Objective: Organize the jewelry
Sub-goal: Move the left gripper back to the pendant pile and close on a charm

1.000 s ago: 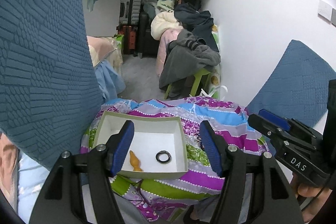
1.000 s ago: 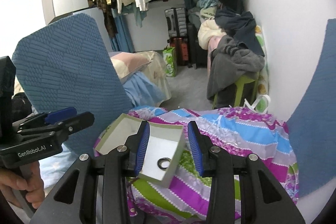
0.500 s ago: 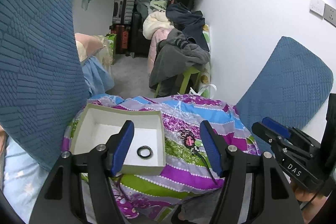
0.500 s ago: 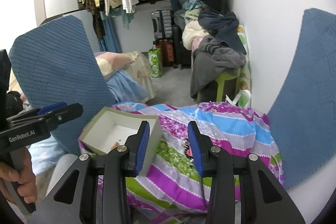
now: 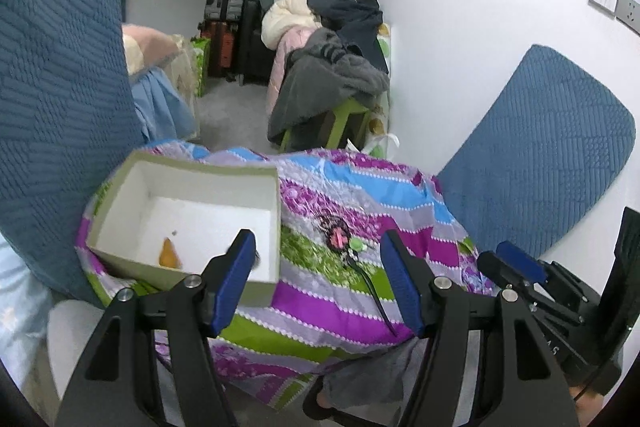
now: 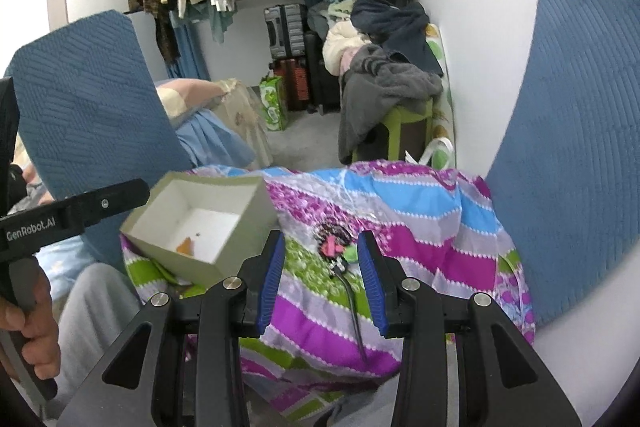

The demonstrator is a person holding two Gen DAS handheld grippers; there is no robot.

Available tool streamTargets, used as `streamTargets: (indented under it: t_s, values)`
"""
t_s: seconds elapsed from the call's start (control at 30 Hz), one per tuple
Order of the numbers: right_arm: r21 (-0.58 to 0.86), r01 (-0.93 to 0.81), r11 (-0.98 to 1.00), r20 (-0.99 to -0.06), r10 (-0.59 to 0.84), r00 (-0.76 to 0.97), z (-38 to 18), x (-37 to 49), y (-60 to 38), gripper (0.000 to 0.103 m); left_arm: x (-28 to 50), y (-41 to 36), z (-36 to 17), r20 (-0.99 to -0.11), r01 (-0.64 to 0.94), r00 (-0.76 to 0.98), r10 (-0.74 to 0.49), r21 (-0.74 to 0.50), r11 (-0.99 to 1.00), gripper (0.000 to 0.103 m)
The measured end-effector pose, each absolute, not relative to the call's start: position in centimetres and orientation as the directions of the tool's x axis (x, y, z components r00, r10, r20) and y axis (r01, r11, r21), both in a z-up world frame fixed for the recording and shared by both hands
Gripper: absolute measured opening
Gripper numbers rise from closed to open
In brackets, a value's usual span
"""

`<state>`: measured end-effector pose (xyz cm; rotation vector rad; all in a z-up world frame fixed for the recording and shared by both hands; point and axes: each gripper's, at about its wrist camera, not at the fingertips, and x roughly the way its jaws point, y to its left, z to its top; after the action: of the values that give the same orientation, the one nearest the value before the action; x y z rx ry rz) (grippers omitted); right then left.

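Observation:
A shallow box [image 5: 120, 259] [image 6: 240, 239], white inside with a grey-green outside, rests on a striped quilt [image 5: 360, 187] [image 6: 420, 227]. In it lies a small orange piece [image 5: 168, 253] [image 6: 185, 247]. To its right on the quilt sits a dark ornament with a pink centre [image 5: 338, 237] [image 6: 332, 245] and a thin black tail running toward me. My left gripper [image 5: 317, 243] hovers open above the box's near right corner and the ornament. My right gripper [image 6: 320, 243] is open, narrower, with the ornament framed between its fingers but untouched. Neither holds anything.
Blue quilted cushions [image 5: 60, 67] [image 6: 560, 147] stand at both sides of the quilt. Behind are a clothes-covered green stool [image 5: 344, 115], suitcases [image 6: 288, 27] and hanging clothes. A hand [image 6: 28, 327] grips the left tool's handle; a grey trouser leg [image 6: 92, 307] lies below the box.
Both grippers have swung right and lower. The box slid to the left of both views and the pink-centred ornament came into sight. The black ring is now hidden. Jaw widths are unchanged.

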<state>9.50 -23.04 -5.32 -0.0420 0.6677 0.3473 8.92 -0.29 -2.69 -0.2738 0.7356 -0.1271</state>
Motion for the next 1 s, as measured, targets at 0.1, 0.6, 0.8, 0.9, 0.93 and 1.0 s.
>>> streamTargets:
  t_s: [0.1, 0.6, 0.8, 0.9, 0.93, 1.0]
  values:
    - [0.079, -0.315, 0.946, -0.623, 0.293, 0.725, -6.7, 9.1, -23.9, 0.035, 9.0, -1.0, -3.8, -0.653, 0.028, 0.723, -0.226, -0.299, 0.954, 0.065]
    - [0.220, -0.209, 0.953, -0.683, 0.304, 0.664, -14.1, 13.4, -27.8, 0.035, 13.4, -4.7, -10.2, -0.727, 0.078, 0.594, -0.344, -0.374, 0.924, 0.061]
    - [0.243, -0.253, 0.937, -0.686, 0.350, 0.638, -15.8, 18.2, -28.4, 0.035, 15.7, -7.0, -13.1, -0.753, 0.086, 0.534, -0.385, -0.405, 0.910, 0.057]
    - [0.255, -0.278, 0.926, -0.689, 0.376, 0.619, -16.7, 20.3, -28.6, 0.035, 16.9, -7.8, -14.7, -0.766, 0.077, 0.514, -0.385, -0.406, 0.911, 0.056]
    - [0.264, -0.292, 0.919, -0.692, 0.391, 0.607, -17.2, 21.1, -28.5, 0.034, 17.4, -8.1, -15.2, -0.772, 0.074, 0.508, -0.382, -0.403, 0.912, 0.055]
    - [0.289, -0.308, 0.907, -0.698, 0.420, 0.580, -18.1, 22.3, -28.5, 0.032, 18.5, -8.7, -16.5, -0.784, 0.056, 0.490, -0.381, -0.408, 0.911, 0.054]
